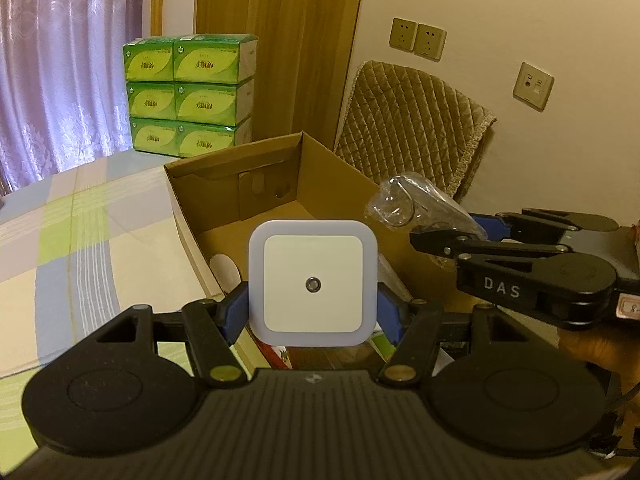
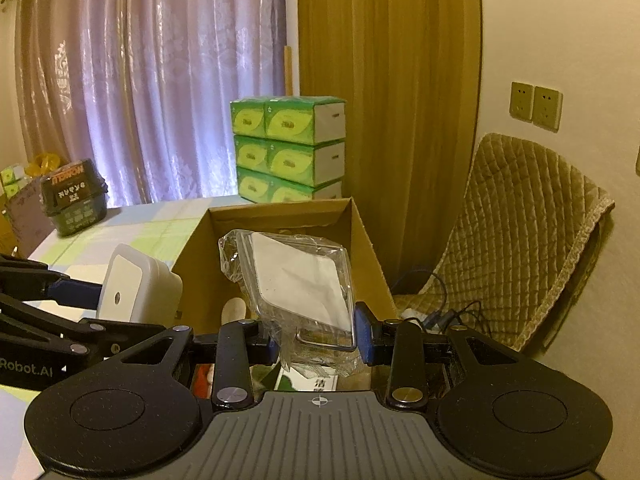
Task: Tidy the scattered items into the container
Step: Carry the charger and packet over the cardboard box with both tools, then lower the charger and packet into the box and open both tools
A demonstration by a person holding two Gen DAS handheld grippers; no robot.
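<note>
My left gripper (image 1: 313, 308) is shut on a white square night light (image 1: 313, 283) with a small round sensor, held above the near end of the open cardboard box (image 1: 276, 168). The right gripper (image 2: 318, 336) is shut on a clear plastic bag (image 2: 296, 280) with a white card and a metal clip inside, also above the box (image 2: 364, 240). In the left wrist view the bag (image 1: 404, 200) and the right gripper (image 1: 448, 236) show at the right. The night light (image 2: 136, 286) shows at the left of the right wrist view. A few items lie at the box's near end, mostly hidden.
The box rests on a checked cloth surface (image 1: 80, 232). A stack of green tissue packs (image 1: 192, 96) stands behind it by a curtain. A quilted chair (image 2: 520, 232) with cables sits to the right. A dark container (image 2: 74, 196) stands at the far left.
</note>
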